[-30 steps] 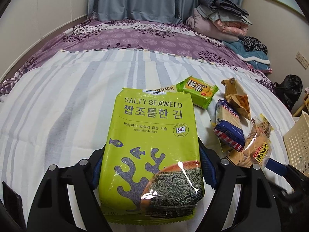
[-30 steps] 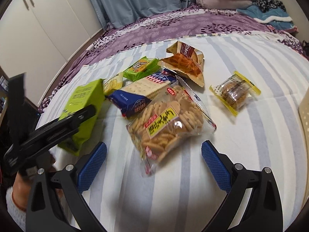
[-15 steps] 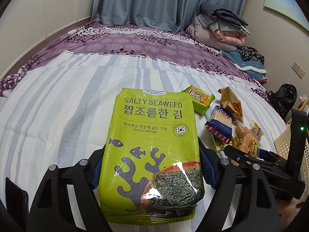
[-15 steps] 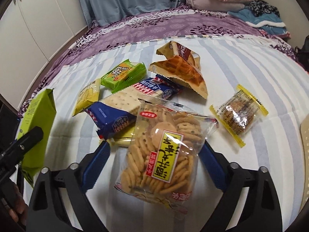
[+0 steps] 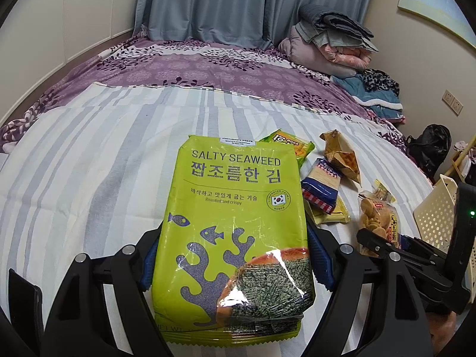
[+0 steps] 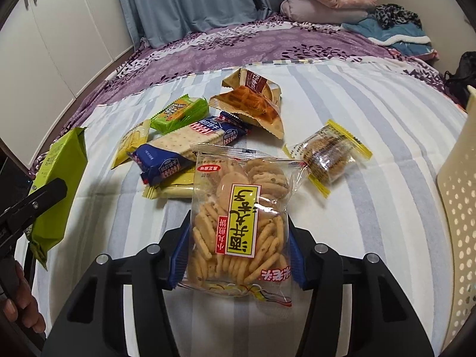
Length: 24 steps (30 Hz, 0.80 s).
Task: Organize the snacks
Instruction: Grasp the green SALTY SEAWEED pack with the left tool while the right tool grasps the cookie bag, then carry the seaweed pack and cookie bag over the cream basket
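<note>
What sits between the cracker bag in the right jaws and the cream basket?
Nothing visible. The cracker bag sits between the closing jaws of the right gripper; only bare striped sheet lies toward the basket. The yellow-ended cookie pack lies farther back, off that path.

The flat lime-green foil seaweed pack (image 5: pixel 235 217) reads "SALTY SEAWEED", Korean lettering, "Roasted and crispy" and a round "KOREA" flag seal, while the clear plastic bag of small round crackers (image 6: pixel 239 217) carries a yellow label with black Chinese characters, seen upside down.
</note>
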### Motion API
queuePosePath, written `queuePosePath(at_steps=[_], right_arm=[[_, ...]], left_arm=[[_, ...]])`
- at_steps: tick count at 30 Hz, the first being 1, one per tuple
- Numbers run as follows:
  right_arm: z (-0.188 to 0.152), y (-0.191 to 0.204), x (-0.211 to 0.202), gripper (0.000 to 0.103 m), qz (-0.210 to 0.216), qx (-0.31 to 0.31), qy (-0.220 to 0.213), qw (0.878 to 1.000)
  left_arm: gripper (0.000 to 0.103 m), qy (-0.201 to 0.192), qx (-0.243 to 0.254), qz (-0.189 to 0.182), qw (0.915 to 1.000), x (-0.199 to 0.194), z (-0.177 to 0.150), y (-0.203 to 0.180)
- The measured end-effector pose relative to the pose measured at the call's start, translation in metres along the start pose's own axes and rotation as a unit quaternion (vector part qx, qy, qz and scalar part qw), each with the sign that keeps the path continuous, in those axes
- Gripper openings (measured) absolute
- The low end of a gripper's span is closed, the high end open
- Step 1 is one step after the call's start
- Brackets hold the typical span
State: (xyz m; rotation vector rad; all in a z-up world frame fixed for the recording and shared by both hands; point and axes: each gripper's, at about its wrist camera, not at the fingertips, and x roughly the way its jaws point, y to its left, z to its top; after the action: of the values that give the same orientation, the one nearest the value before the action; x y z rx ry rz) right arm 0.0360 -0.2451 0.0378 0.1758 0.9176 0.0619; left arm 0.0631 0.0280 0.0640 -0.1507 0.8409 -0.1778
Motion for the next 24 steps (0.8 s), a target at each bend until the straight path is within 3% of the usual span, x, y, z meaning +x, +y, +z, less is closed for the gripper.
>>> queuePosePath(at_steps=[14, 24], right_arm=[[-0.011, -0.003, -0.082, 0.054, 0.008, -0.003, -0.072, 0.997], [-0.019, -0.041, -0.159, 0.055, -0.017, 0.028, -0.139, 0.990]], left_arm=[[0.080, -0.017, 0.027, -0.015, 0.9994, -0.035, -0.007, -0.025], [0.080, -0.035, 0.055, -0.032, 0.9973, -0.066, -0.012, -0.052]])
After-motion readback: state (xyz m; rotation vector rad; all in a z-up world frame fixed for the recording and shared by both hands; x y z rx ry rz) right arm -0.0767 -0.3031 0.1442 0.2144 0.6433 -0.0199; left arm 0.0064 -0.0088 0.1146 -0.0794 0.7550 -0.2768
